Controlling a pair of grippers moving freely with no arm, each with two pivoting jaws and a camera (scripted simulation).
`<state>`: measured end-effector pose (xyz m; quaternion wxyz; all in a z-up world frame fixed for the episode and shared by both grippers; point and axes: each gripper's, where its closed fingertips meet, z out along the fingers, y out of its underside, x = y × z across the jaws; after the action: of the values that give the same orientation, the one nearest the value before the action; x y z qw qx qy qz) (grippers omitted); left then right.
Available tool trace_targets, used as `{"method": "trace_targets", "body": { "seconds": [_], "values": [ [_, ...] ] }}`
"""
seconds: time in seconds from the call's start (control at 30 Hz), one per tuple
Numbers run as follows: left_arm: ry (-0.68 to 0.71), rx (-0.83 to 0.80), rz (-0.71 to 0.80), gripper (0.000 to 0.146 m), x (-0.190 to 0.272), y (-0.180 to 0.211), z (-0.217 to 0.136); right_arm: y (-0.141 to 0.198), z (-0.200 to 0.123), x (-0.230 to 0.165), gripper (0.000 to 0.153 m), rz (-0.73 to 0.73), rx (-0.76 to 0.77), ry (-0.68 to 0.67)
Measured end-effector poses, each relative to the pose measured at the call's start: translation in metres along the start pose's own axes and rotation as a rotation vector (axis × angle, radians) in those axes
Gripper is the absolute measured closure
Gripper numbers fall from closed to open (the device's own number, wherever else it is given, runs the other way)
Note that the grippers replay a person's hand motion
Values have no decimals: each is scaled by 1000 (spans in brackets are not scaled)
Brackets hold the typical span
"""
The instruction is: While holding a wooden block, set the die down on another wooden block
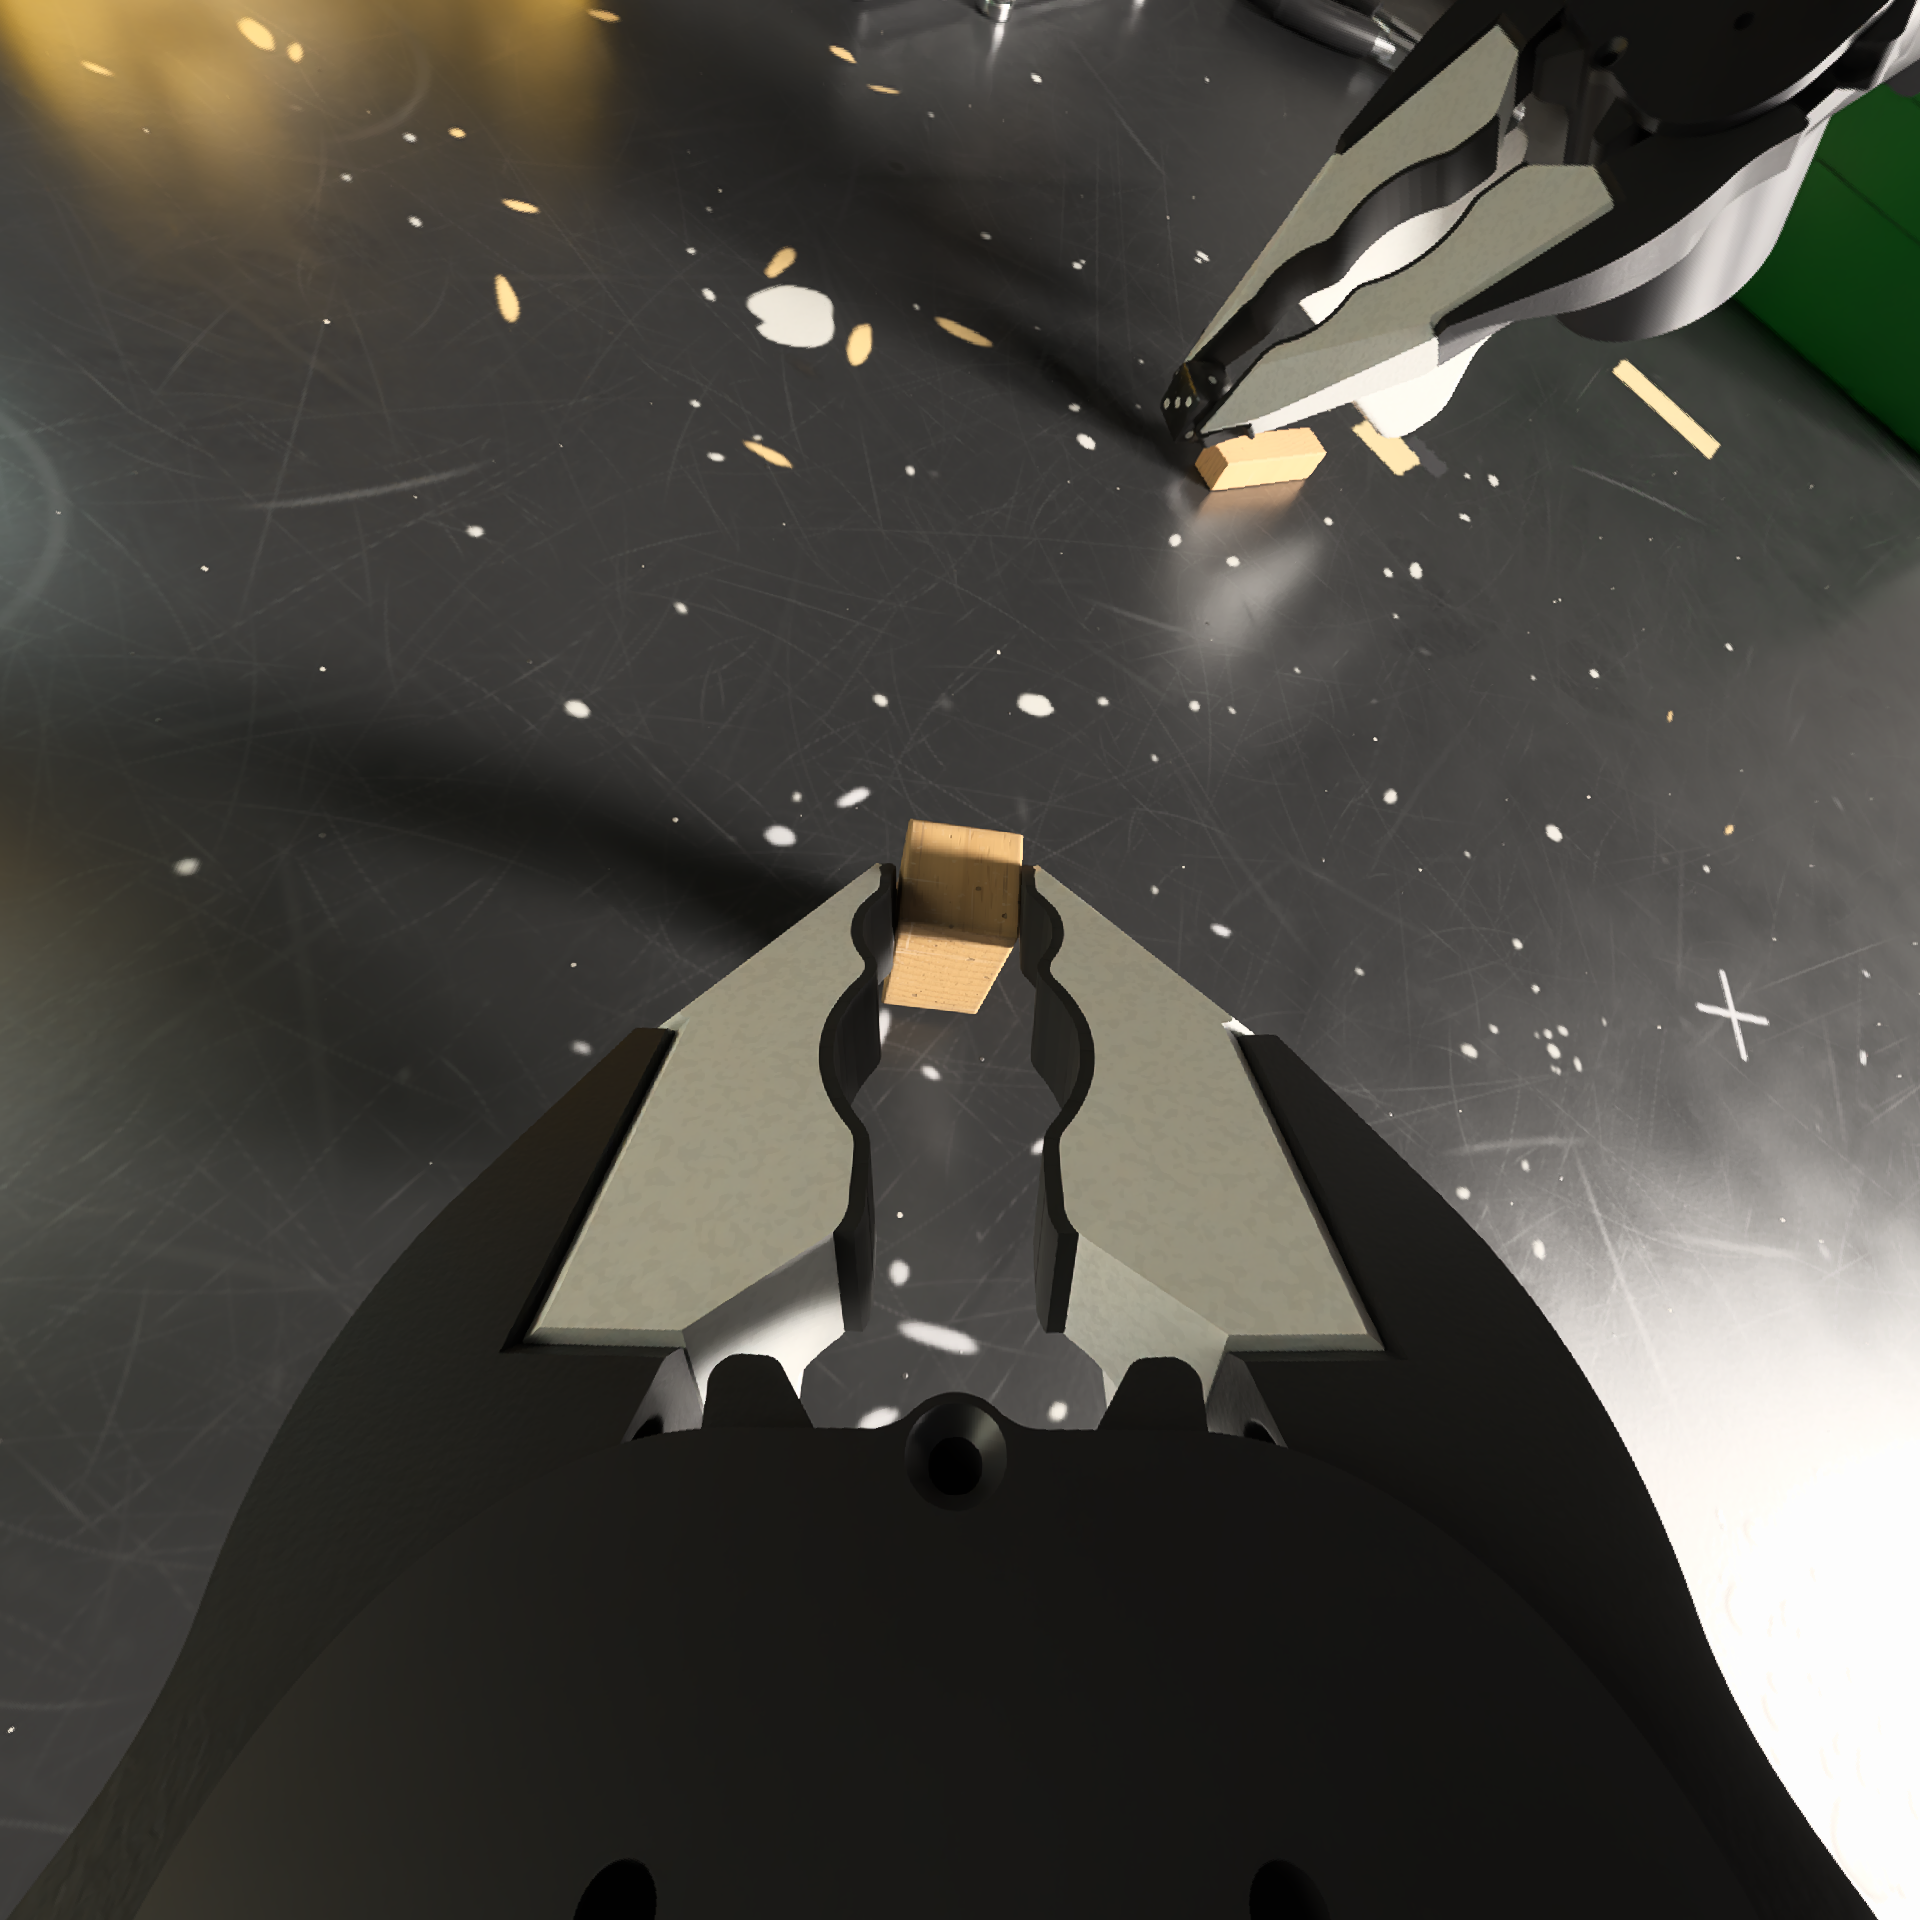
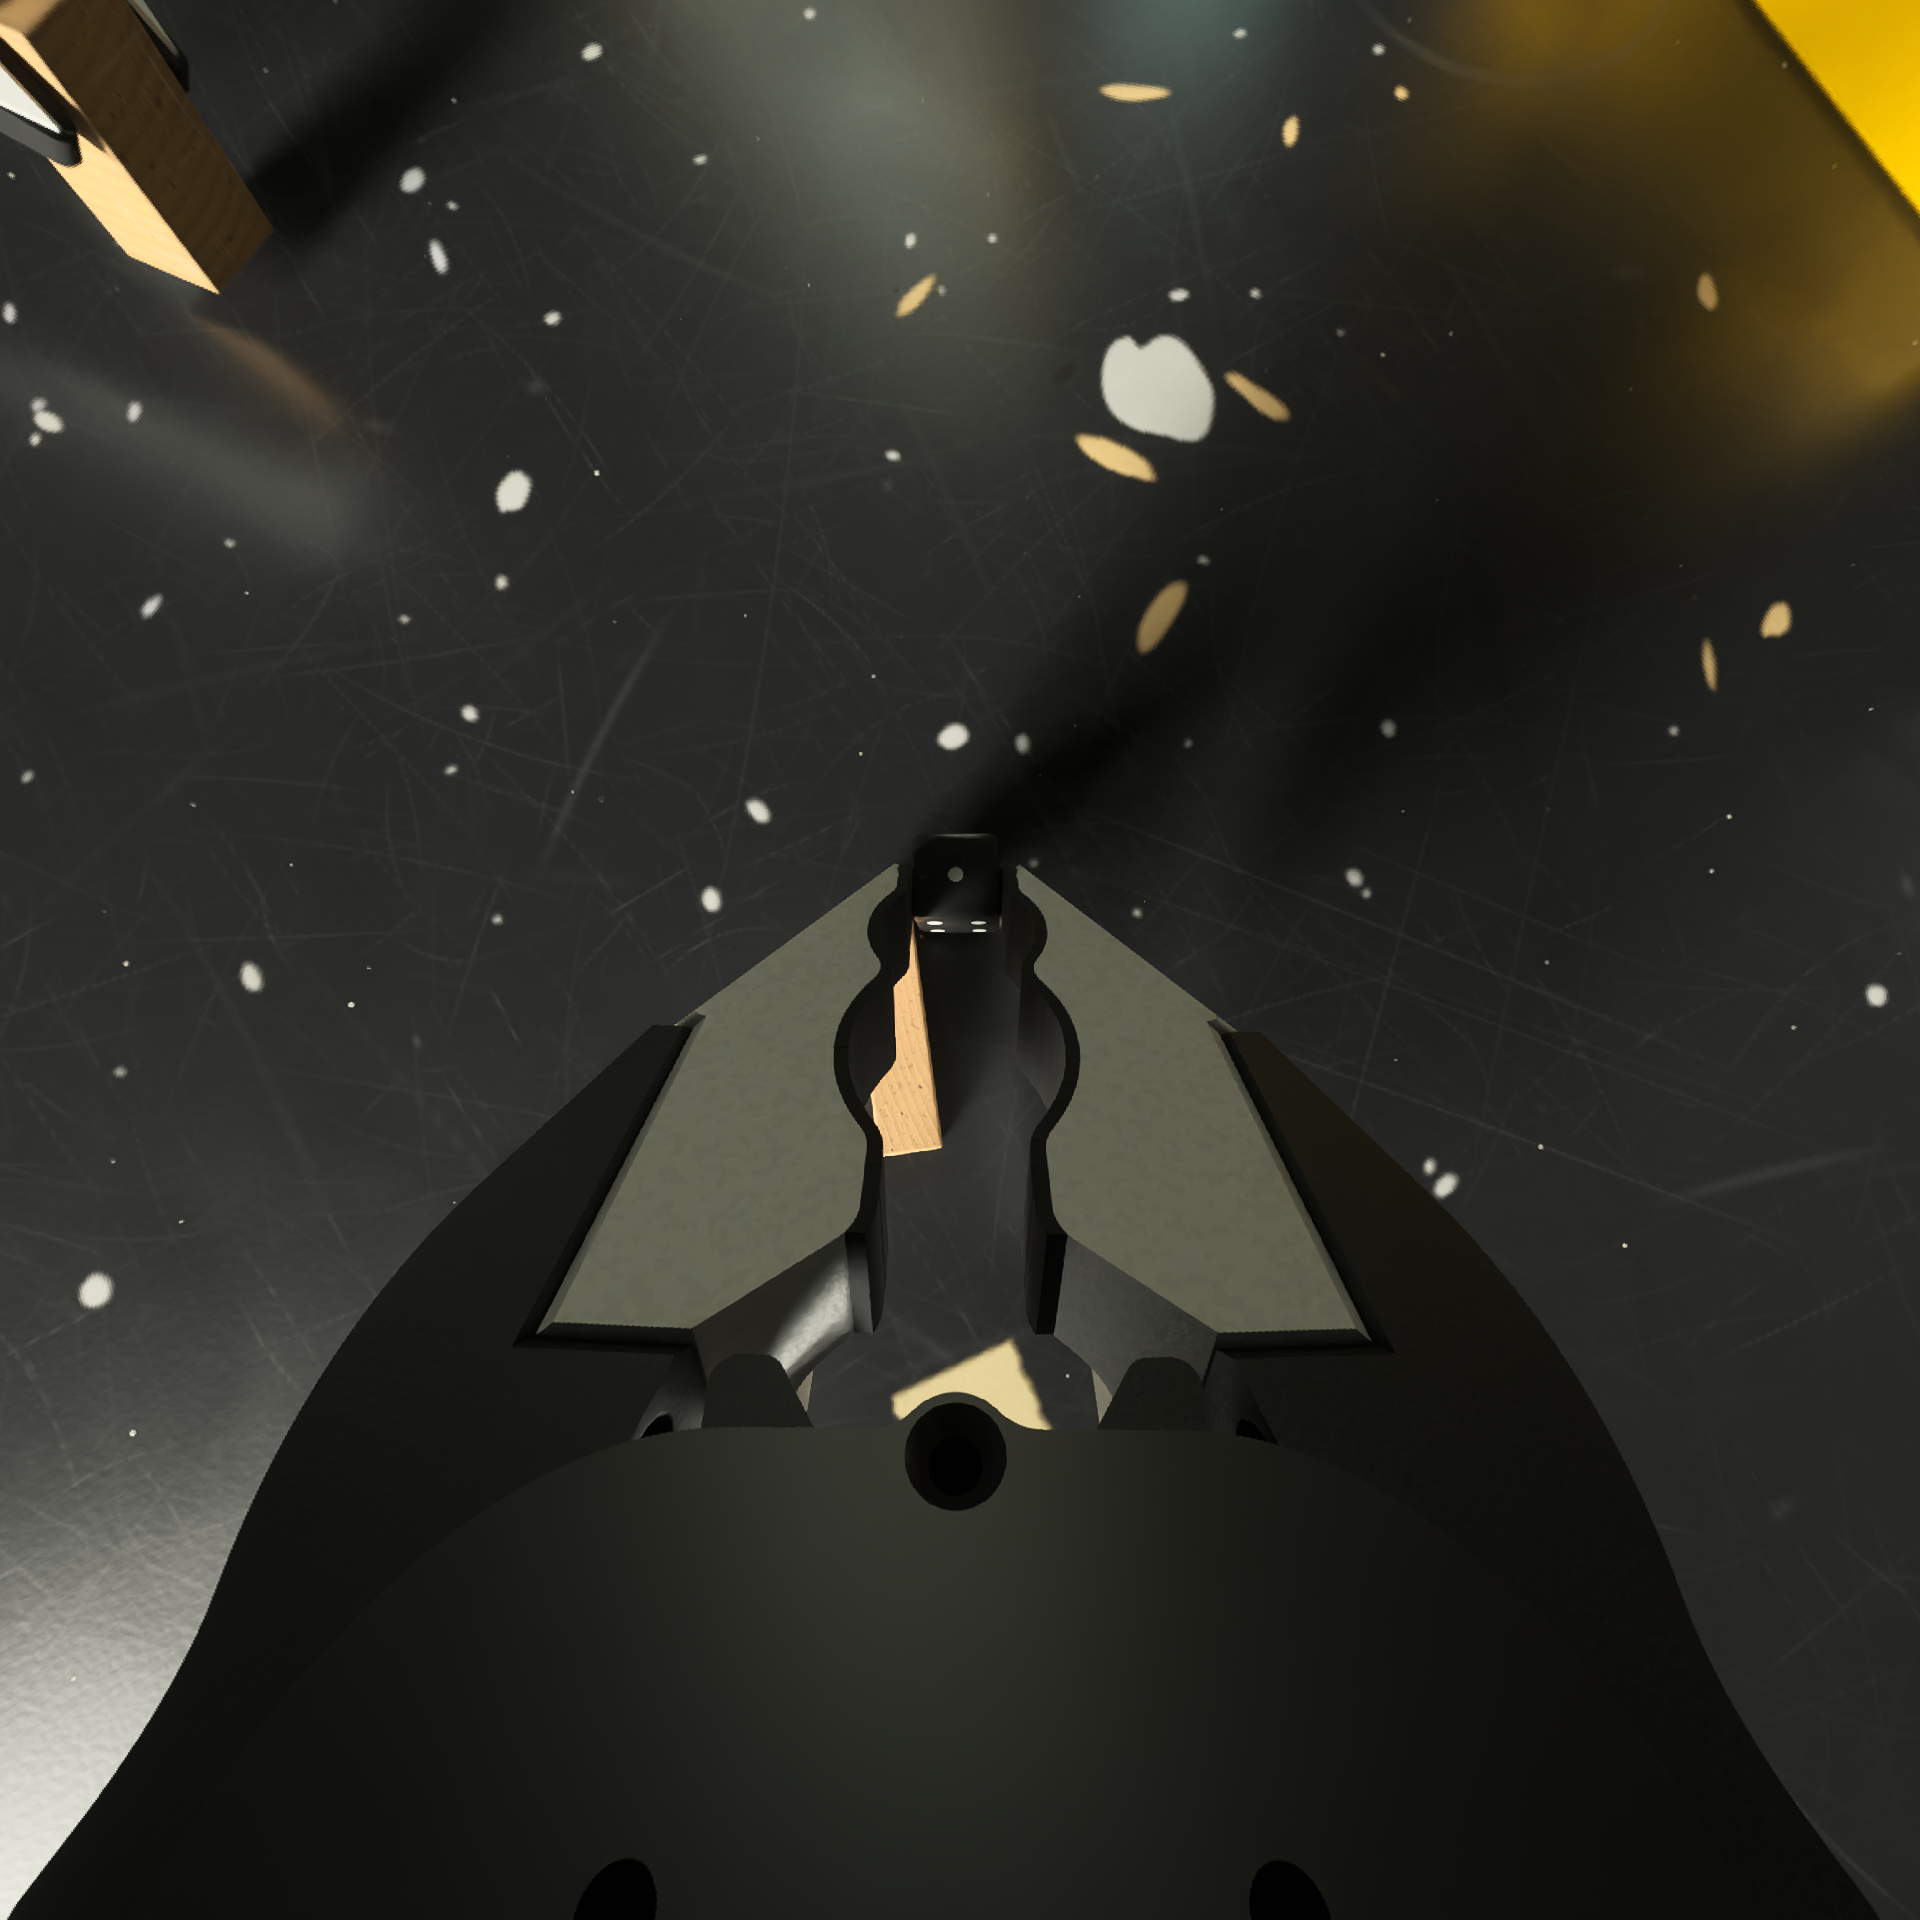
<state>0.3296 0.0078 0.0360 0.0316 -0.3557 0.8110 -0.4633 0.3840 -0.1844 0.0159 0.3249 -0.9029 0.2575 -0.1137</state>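
My left gripper (image 1: 958, 894) is shut on a light wooden block (image 1: 956, 914) and holds it above the dark scratched tabletop (image 1: 520, 623). That block also shows at the top left of the right wrist view (image 2: 145, 177). My right gripper (image 2: 956, 894) is shut on a black die (image 2: 956, 883) with white pips. In the left wrist view the right gripper (image 1: 1195, 405) holds the die (image 1: 1184, 400) just above the left end of a second wooden block (image 1: 1259, 460) lying flat on the table. That flat block shows under the die between the right gripper's fingers (image 2: 909, 1081).
A green box (image 1: 1860, 312) stands at the far right behind the right gripper. Thin wooden strips (image 1: 1662, 407) lie on the table next to the flat block. A yellow surface (image 2: 1860, 94) borders the table's edge. Metal objects (image 1: 997, 10) sit at the far edge.
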Motion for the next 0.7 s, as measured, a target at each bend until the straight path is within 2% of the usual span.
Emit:
{"method": "trace_targets", "body": {
  "seconds": [0.7],
  "values": [
    [0, 0, 1, 123, 0, 0, 0, -13, -12, -6, 136, -27, 43, -7]
  ]
}}
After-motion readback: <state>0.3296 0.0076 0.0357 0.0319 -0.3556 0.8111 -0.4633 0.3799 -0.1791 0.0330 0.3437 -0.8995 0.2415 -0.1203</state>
